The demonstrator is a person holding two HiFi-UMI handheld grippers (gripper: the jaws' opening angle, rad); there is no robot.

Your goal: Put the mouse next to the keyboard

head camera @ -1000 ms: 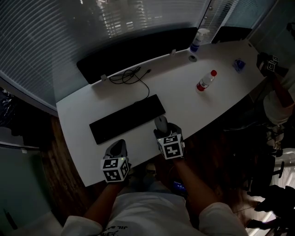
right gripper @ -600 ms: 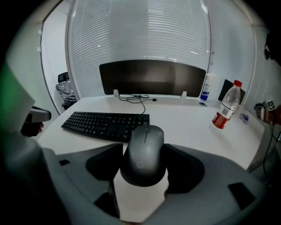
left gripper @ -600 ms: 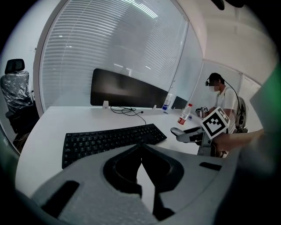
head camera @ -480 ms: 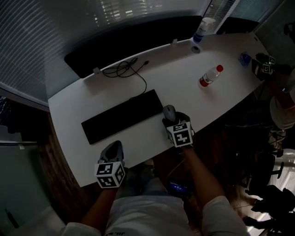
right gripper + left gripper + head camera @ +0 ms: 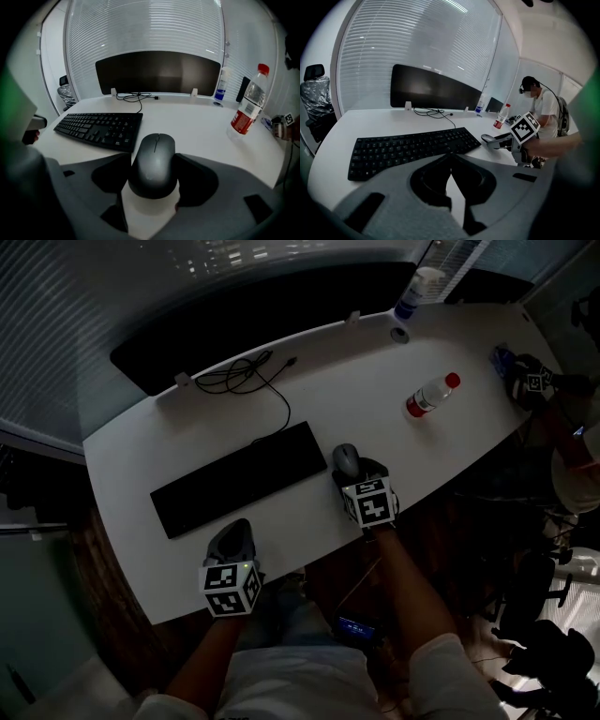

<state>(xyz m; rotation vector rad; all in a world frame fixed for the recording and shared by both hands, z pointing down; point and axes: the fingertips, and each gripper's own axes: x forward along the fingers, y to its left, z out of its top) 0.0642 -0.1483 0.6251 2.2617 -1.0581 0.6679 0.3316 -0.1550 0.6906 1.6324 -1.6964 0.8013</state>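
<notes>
Holding black mouse (image 5: pixel 153 157): right gripper (image 5: pixel 153 174), jaws set wide, pads against both flanks; mouse sits just beyond right end of keyboard (image 5: pixel 101 127) on white desk (image 5: pixel 328 395). Left gripper (image 5: pixel 450 163): tips together, empty, at desk's near edge.

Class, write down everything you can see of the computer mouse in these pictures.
The mouse is dark grey, matte plastic by its look, oval and smooth, with a thin seam down its front. No cable shows. The jaws of the right gripper clamp its sides, nose pointing away. It is level, just right of the end of the keyboard, apart from it, low over the white table; contact with the table is unclear.
</notes>
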